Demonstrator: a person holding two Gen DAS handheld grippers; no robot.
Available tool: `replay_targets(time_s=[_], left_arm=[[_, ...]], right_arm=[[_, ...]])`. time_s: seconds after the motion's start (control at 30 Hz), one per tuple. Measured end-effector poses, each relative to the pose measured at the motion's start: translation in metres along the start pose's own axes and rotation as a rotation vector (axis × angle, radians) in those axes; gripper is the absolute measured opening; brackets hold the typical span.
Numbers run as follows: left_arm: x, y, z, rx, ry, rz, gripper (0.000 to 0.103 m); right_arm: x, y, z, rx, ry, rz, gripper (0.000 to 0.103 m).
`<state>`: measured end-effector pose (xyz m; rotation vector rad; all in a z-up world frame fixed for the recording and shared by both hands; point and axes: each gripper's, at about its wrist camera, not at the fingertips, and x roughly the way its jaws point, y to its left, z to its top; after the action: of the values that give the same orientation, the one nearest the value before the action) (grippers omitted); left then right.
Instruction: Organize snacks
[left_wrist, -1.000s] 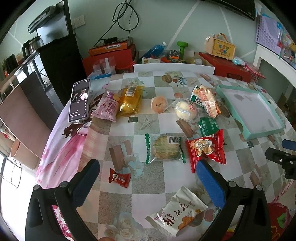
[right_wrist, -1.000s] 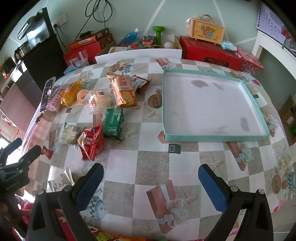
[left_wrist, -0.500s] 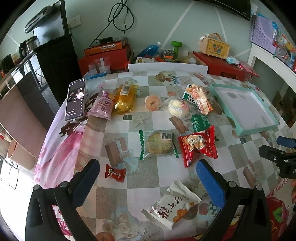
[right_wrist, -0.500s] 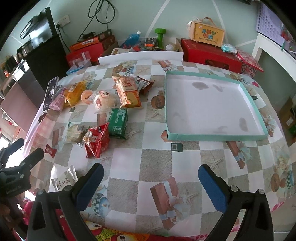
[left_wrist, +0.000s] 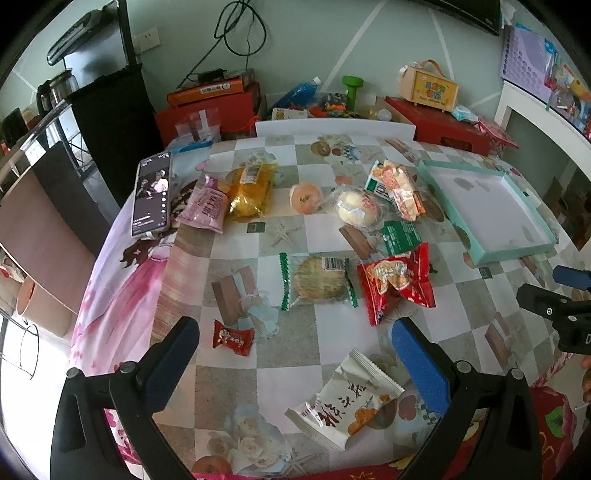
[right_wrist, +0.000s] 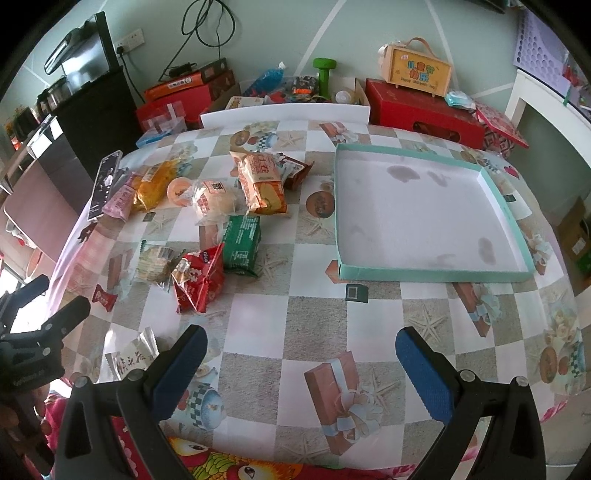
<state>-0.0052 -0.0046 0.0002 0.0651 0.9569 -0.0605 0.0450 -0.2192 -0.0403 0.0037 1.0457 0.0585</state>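
Snacks lie scattered on a checked tablecloth. My left gripper (left_wrist: 295, 345) hangs open above the near edge, with a white packet (left_wrist: 345, 402) and a small red candy (left_wrist: 233, 338) under it. Farther off lie a green-edged cracker pack (left_wrist: 317, 280), a red bag (left_wrist: 397, 282), a green pack (left_wrist: 400, 236), a round bun (left_wrist: 356, 210), an orange cake pack (left_wrist: 400, 190), a yellow bag (left_wrist: 249, 192) and a pink packet (left_wrist: 207, 208). An empty teal tray (right_wrist: 432, 275) sits at the right. My right gripper (right_wrist: 301, 362) is open over bare cloth before the tray.
A phone (left_wrist: 152, 194) lies at the table's left edge. Red boxes (right_wrist: 424, 109), a green dumbbell (right_wrist: 324, 72) and a yellow toy case (right_wrist: 415, 68) stand behind the table. A black cabinet (left_wrist: 110, 125) is at the left. The table drops off on the near side.
Both grippers have drawn back and up a little, so more of the table shows. No snack has moved, and both stay open.
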Motion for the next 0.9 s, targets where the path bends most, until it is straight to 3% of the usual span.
replay_targets(time_s=[0.13, 0.27, 0.4, 0.67, 0.9], left_arm=[[0.012, -0.005, -0.005, 0.041, 0.091, -0.028, 0.103], [0.038, -0.018, -0.020, 0.168, 0.238, -0.082, 0.103], [0.056, -0.025, -0.027, 0.228, 0.326, -0.127, 0.103], [0.085, -0.047, -0.035, 0.364, 0.378, -0.081, 0.103], [0.110, -0.064, -0.046, 0.392, 0.374, -0.061, 0.101]], right_arm=[[0.006, 0.001, -0.002, -0.002, 0.020, 0.002, 0.103], [0.016, 0.003, -0.006, -0.004, 0.049, 0.011, 0.103], [0.022, 0.005, -0.007, -0.010, 0.062, 0.011, 0.103], [0.034, 0.007, -0.007, -0.016, 0.090, 0.002, 0.103], [0.045, 0.012, -0.006, -0.026, 0.112, -0.005, 0.103]])
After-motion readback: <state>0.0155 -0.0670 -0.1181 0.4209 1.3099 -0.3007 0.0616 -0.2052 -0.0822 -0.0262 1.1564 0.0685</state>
